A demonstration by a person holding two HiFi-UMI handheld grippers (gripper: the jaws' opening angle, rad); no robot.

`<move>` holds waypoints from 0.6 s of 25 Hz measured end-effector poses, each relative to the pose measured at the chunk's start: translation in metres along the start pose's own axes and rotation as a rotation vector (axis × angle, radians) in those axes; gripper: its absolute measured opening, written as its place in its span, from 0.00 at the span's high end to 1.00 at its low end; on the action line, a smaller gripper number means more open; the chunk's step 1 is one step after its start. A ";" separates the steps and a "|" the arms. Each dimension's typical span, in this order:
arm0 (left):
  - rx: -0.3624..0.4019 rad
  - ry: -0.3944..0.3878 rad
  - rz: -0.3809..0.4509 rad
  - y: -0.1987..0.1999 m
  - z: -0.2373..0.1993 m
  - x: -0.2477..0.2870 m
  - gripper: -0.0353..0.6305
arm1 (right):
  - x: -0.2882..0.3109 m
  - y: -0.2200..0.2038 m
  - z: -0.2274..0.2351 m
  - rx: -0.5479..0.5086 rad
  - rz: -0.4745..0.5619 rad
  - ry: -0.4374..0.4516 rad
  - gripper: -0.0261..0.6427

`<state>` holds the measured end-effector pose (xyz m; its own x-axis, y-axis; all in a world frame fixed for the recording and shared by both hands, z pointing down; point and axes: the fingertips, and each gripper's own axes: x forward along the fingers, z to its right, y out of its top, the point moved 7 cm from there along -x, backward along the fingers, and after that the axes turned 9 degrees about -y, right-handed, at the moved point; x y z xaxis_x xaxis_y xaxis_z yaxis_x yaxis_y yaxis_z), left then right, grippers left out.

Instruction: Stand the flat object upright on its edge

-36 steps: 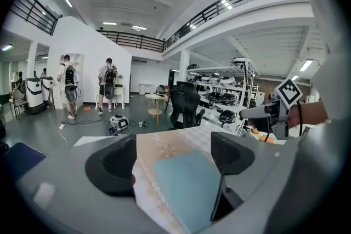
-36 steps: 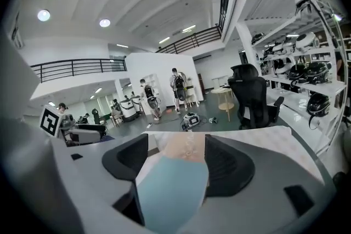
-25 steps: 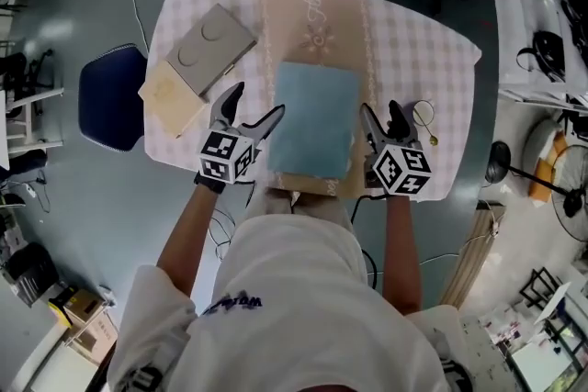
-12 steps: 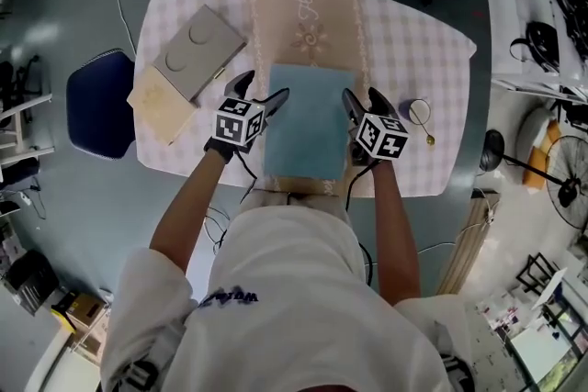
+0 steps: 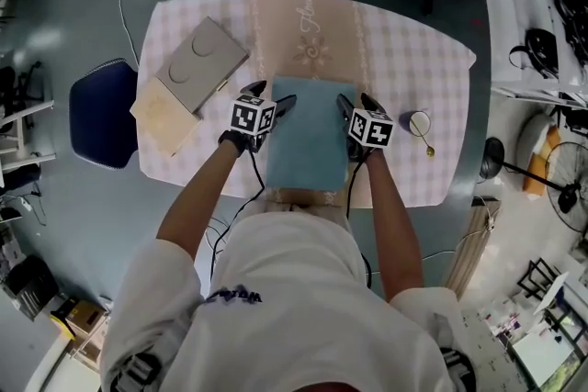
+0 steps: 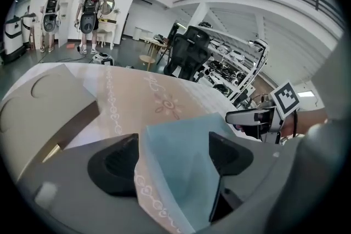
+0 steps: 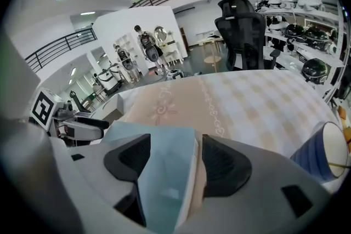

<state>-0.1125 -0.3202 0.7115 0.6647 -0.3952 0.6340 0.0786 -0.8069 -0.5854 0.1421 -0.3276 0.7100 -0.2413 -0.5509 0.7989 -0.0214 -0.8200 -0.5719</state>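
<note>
A flat light-blue object (image 5: 308,138) lies on the checked tablecloth (image 5: 404,41) in the middle of the table. My left gripper (image 5: 273,98) straddles its left edge. In the left gripper view the blue edge (image 6: 181,161) runs between the two dark pads (image 6: 118,164) with gaps beside it; these jaws have just been closing a little. My right gripper (image 5: 356,102) straddles the right edge. In the right gripper view the blue object (image 7: 164,172) sits between the pads (image 7: 222,164), and a strip of cloth shows beside the right pad.
A grey box with two round recesses (image 5: 193,64) lies on a beige board (image 5: 163,113) at the table's left. A cup with a spoon (image 5: 420,122) stands right of my right gripper. A blue chair (image 5: 103,112) stands left of the table.
Both grippers have come down and moved away from the table's near edge, from beside the blue object's near corners to astride its left and right edges.
</note>
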 end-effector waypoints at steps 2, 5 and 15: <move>-0.016 0.005 -0.008 -0.002 -0.005 0.006 0.35 | 0.007 0.000 -0.001 -0.010 -0.004 0.004 0.53; -0.035 0.010 -0.021 -0.005 -0.008 0.015 0.35 | 0.015 0.000 0.000 -0.010 -0.016 0.006 0.54; -0.073 0.030 -0.030 -0.006 -0.014 0.023 0.48 | 0.021 -0.002 -0.001 0.028 -0.032 0.019 0.60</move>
<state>-0.1080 -0.3309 0.7369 0.6400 -0.3828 0.6662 0.0430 -0.8479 -0.5285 0.1359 -0.3371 0.7279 -0.2592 -0.5215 0.8129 -0.0022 -0.8413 -0.5405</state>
